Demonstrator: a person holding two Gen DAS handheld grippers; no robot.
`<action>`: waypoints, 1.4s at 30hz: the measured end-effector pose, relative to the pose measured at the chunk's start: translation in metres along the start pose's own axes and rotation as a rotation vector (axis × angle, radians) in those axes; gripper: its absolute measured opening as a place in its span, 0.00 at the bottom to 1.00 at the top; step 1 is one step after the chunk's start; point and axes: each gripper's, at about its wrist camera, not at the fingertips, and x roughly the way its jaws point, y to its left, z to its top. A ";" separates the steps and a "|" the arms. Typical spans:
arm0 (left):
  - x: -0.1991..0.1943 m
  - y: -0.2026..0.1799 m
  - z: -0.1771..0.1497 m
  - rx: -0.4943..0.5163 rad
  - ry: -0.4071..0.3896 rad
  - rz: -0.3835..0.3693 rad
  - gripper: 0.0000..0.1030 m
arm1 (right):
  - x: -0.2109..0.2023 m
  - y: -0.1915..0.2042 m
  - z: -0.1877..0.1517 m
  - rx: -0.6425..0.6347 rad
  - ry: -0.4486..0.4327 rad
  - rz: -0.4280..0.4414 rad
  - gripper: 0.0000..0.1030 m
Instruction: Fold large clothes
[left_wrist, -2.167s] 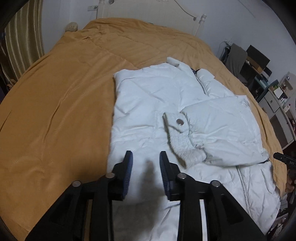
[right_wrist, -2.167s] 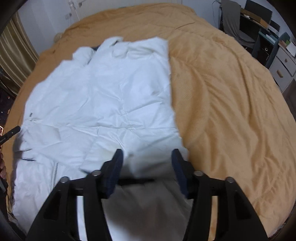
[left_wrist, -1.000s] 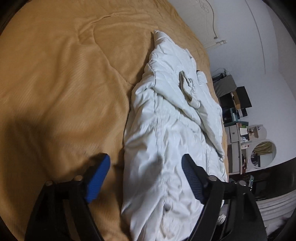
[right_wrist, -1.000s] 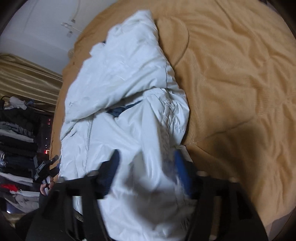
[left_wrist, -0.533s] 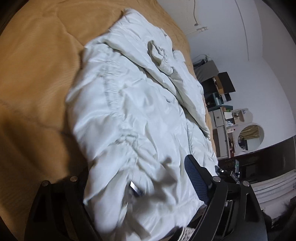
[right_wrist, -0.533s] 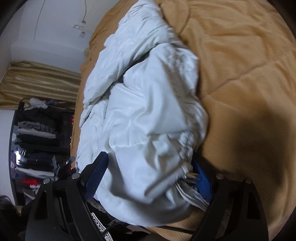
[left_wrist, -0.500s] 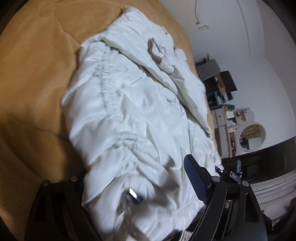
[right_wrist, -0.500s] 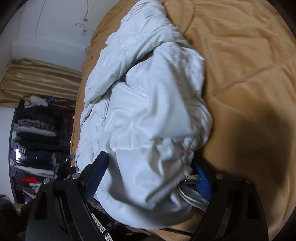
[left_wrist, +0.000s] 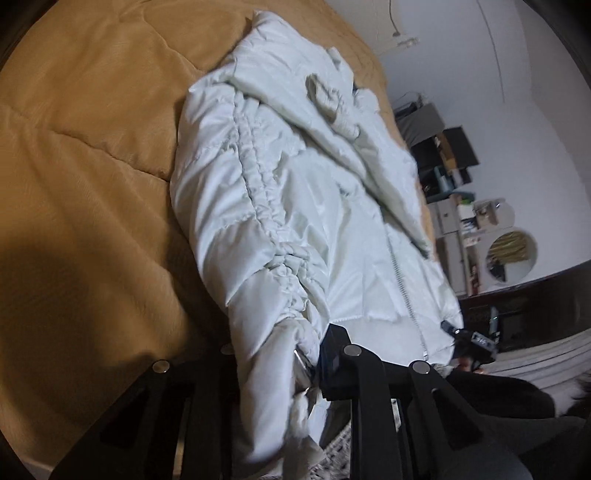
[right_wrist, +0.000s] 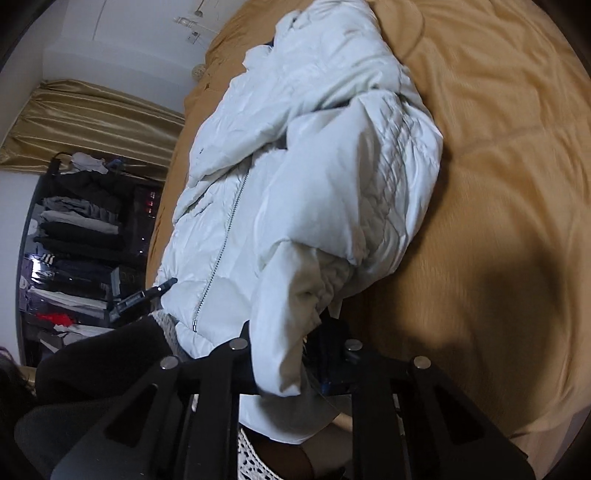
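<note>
A white puffer jacket (left_wrist: 295, 192) lies lengthwise on the mustard-yellow bedspread (left_wrist: 81, 155), sleeves folded over its front, zipper facing up. My left gripper (left_wrist: 280, 354) is shut on the jacket's bottom hem at its left corner. In the right wrist view the same jacket (right_wrist: 314, 155) stretches away from me, and my right gripper (right_wrist: 291, 354) is shut on the hem at its right corner. The hem bunches over both grippers and hides most of the fingers. Each gripper shows small at the edge of the other's view.
The bedspread (right_wrist: 498, 184) spreads wide on both sides of the jacket. A desk and drawers with a round mirror (left_wrist: 511, 254) stand past the bed. A gold curtain (right_wrist: 92, 122) and an open clothes rack (right_wrist: 81, 229) stand on the other side.
Both grippers came down from above the jacket to its bottom hem and closed on its two corners. The hem is now bunched and lifted between the fingers.
</note>
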 end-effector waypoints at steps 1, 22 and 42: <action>-0.005 -0.003 0.002 0.004 -0.013 -0.010 0.20 | -0.002 0.003 0.002 0.001 -0.015 0.015 0.19; 0.083 -0.093 0.378 -0.007 -0.134 0.081 0.21 | 0.029 0.047 0.331 0.165 -0.280 0.119 0.18; 0.172 -0.029 0.390 -0.185 -0.231 0.186 0.24 | 0.045 0.116 0.288 -0.152 -0.546 -0.401 0.73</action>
